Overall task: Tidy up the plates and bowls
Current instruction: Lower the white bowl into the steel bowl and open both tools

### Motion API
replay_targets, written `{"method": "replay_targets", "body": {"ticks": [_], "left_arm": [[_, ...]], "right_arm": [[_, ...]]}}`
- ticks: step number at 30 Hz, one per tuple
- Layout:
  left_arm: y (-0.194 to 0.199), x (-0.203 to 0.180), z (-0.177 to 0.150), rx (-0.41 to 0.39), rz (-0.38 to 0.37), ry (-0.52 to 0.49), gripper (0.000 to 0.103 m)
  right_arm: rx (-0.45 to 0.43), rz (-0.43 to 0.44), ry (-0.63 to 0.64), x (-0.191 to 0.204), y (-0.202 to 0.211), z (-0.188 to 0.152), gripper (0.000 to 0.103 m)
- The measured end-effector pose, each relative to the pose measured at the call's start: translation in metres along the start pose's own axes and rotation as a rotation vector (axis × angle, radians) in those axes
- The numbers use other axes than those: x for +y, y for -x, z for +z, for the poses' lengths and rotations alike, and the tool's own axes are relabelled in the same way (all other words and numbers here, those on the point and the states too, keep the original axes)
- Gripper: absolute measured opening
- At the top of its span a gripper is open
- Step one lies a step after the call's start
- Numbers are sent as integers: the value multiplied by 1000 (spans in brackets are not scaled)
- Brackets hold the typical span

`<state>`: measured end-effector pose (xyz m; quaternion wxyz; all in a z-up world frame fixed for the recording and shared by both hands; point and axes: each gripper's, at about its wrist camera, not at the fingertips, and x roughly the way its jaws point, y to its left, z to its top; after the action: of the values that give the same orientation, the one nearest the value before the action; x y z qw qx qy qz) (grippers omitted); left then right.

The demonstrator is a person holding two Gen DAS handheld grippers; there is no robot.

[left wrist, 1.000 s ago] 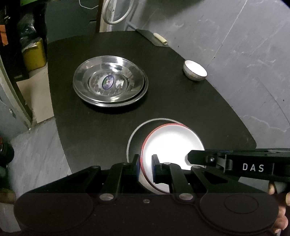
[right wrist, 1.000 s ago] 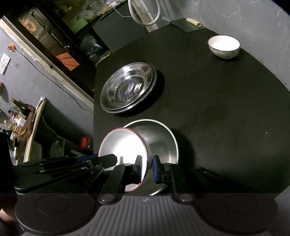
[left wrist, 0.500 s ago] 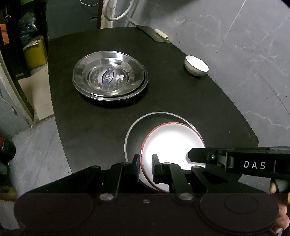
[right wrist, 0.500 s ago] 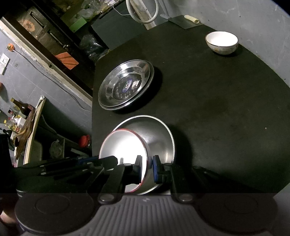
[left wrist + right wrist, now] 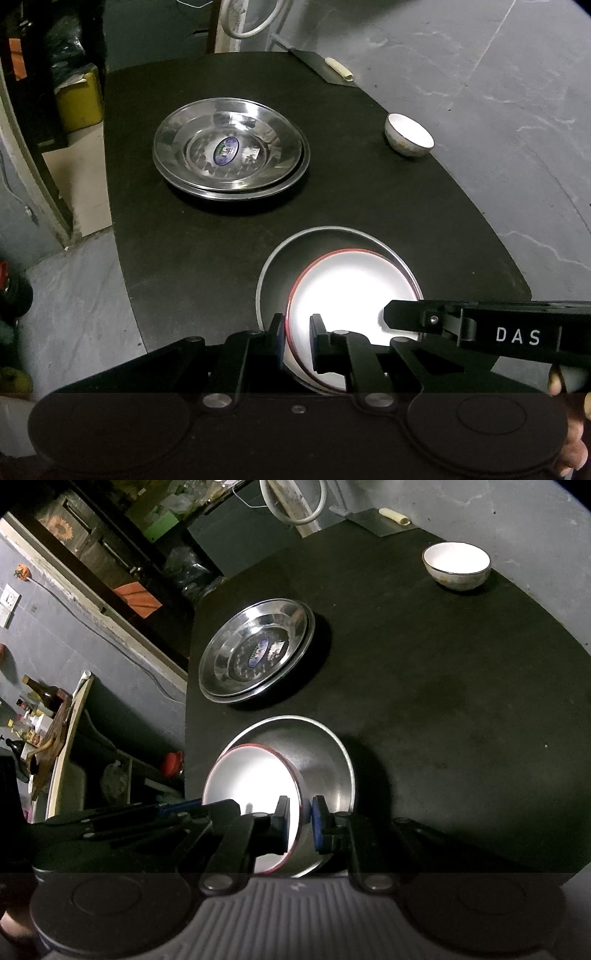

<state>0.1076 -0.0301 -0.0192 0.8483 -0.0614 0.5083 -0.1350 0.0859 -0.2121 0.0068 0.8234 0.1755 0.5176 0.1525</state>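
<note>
A red-rimmed white bowl (image 5: 351,295) (image 5: 251,779) rests tilted inside a larger steel bowl (image 5: 280,266) (image 5: 325,768) near the front edge of the black table (image 5: 369,206). My left gripper (image 5: 298,332) is shut on the red-rimmed bowl's left rim. From the other side, my right gripper (image 5: 299,818) is shut on the same bowl's right rim, with the steel bowl's wall just outside its right finger. Further back lies a stack of steel plates (image 5: 229,147) (image 5: 258,650). A small white bowl (image 5: 408,136) (image 5: 456,563) stands alone at the far right.
A flat dark blade with a pale handle (image 5: 338,68) lies at the table's far end. Grey floor surrounds the table on the right. Dark shelves and a yellow box (image 5: 79,99) stand to the left. A person's fingers (image 5: 554,380) show at the lower right.
Both grippers keep their hold on the red-rimmed bowl. The bowl now lies slightly further inside the steel bowl than before.
</note>
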Motion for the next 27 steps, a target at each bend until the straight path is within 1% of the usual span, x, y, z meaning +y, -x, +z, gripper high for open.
{"method": "replay_targets", "body": {"ticks": [8, 10, 14, 19, 23, 27], "left_arm": [[-8, 0, 3, 5, 14, 12, 16], [-10, 0, 5, 6, 20, 14, 16], [-12, 1, 7, 4, 29, 22, 18], [-14, 1, 10, 8, 26, 39, 18], [-12, 0, 15, 0, 40, 44, 20], [-7, 0, 22, -11, 38, 58, 22]], "right_arm": [[11, -16, 29, 2, -5, 5, 16], [16, -16, 32, 0, -6, 7, 18], [19, -13, 45, 0, -9, 12, 19], [26, -17, 67, -1, -12, 16, 19], [21, -22, 92, -2, -12, 19, 24], [17, -17, 125, -2, -10, 21, 24]]}}
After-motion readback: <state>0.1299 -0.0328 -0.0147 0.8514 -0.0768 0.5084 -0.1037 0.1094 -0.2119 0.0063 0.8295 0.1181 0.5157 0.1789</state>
